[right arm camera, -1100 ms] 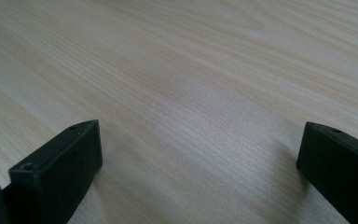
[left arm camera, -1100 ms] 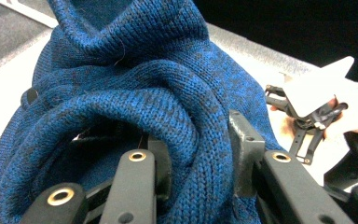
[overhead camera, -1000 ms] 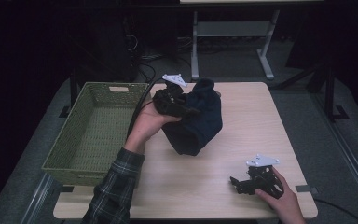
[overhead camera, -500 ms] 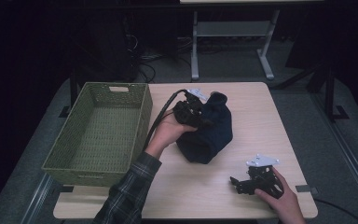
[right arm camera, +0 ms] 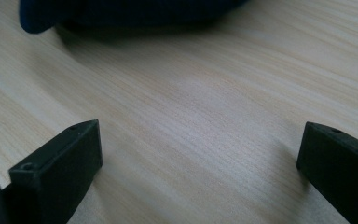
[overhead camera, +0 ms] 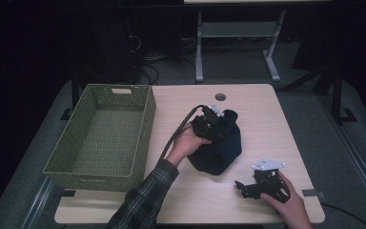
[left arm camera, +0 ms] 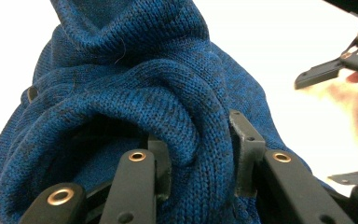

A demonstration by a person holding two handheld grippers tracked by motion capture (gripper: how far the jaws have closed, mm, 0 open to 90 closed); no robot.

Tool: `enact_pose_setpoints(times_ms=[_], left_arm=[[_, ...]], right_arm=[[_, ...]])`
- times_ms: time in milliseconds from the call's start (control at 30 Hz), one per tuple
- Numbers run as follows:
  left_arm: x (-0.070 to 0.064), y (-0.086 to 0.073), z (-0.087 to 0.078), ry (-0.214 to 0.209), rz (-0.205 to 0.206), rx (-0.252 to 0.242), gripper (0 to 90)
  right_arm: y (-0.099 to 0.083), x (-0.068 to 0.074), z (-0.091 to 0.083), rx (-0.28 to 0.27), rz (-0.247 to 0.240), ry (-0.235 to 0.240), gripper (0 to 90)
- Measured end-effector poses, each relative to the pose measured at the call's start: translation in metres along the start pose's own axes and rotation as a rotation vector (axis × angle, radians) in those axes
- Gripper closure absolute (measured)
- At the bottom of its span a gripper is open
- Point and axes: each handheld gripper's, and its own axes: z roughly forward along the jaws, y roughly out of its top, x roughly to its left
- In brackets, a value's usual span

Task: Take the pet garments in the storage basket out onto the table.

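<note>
A dark blue knitted garment (overhead camera: pixel 220 153) lies bunched on the wooden table (overhead camera: pixel 267 119), right of centre. My left gripper (overhead camera: pixel 213 126) sits on the garment's upper left and is shut on a fold of it. In the left gripper view the fold of blue knit (left arm camera: pixel 144 93) is pinched between the two jaws of my left gripper (left arm camera: pixel 199 161). My right gripper (overhead camera: pixel 246 187) rests low near the table's front right, open, its jaws pointing left. In the right gripper view my right gripper (right arm camera: pixel 200 161) has bare wood between its jaws, with the garment's edge (right arm camera: pixel 121 11) ahead.
A green woven basket (overhead camera: pixel 91 173) with nothing in it stands on the left half of the table. A round cable hole (overhead camera: pixel 220 97) sits near the table's far edge. Desk legs and cables stand on the dark floor behind.
My left gripper has carried the garment to the right and nearer the table's front, away from the basket. The right gripper has stayed still.
</note>
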Motion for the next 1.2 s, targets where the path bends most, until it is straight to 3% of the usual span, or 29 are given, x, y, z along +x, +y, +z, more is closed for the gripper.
enact_pose_setpoints(times_ms=[333,600,933,1067,1200], left_arm=[[0.0,-0.006,0.03,0.051,0.022,0.081,66.4],[0.0,-0.008,0.037,0.062,0.027,0.087,63.9],[0.003,-0.006,0.02,0.087,0.046,0.031,34.9],[0.003,-0.005,0.01,0.1,0.038,-0.008,22.7],[0.004,-0.005,0.003,0.099,0.025,-0.03,16.1]], right_arm=[[0.0,0.0,0.0,0.001,0.002,0.001,0.0],[0.0,0.0,0.0,0.001,0.0,0.001,0.0],[0.0,0.0,0.0,0.002,0.003,0.001,0.0],[0.0,0.0,0.0,0.0,-0.003,-0.001,0.0],[0.0,0.0,0.0,-0.001,-0.002,-0.001,0.0]])
